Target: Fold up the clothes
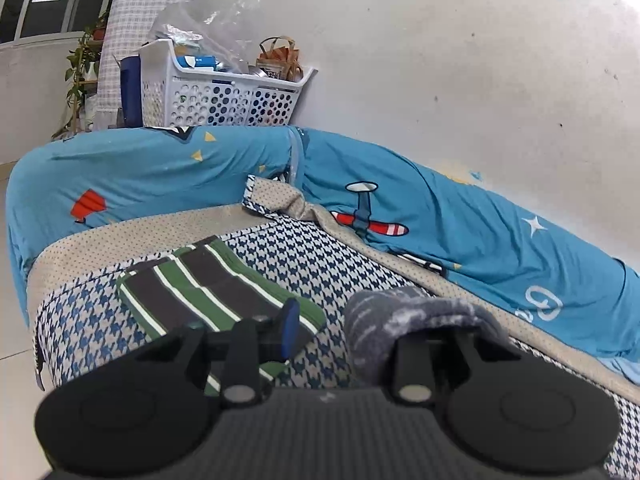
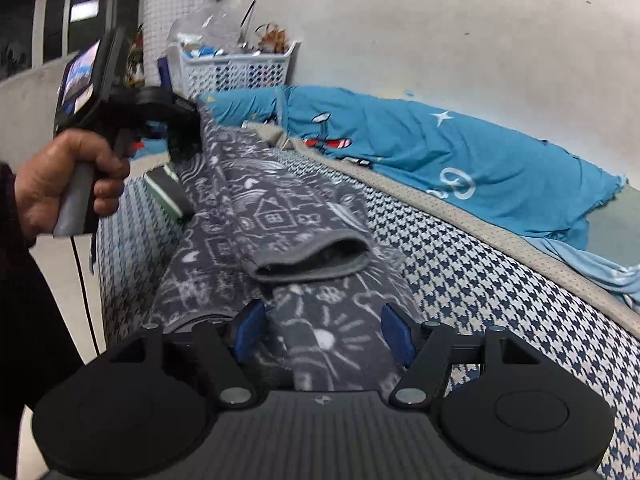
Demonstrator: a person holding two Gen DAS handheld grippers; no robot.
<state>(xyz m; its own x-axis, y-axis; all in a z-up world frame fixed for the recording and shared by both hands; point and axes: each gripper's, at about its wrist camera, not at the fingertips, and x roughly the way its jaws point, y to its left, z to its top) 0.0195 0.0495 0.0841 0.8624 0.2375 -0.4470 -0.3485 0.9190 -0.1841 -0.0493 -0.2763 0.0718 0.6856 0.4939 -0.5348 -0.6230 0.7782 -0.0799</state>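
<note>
Spread on your checked sofa (image 2: 500, 280), the soft, floppy grey garment (image 2: 280, 208) hangs pinched in your left gripper (image 2: 188, 136); your right gripper (image 2: 322, 332) gapes around its hem, so grip there.

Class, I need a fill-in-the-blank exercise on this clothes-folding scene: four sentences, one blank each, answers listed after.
1. The folded striped garment on the sofa has green, black and ____ stripes.
2. The blue sheet bears a red and white ____.
3. The left gripper is shut on the ____ garment.
4. The right gripper has its jaws ____ on either side of that garment.

Answers: white; aeroplane; grey; open
</note>
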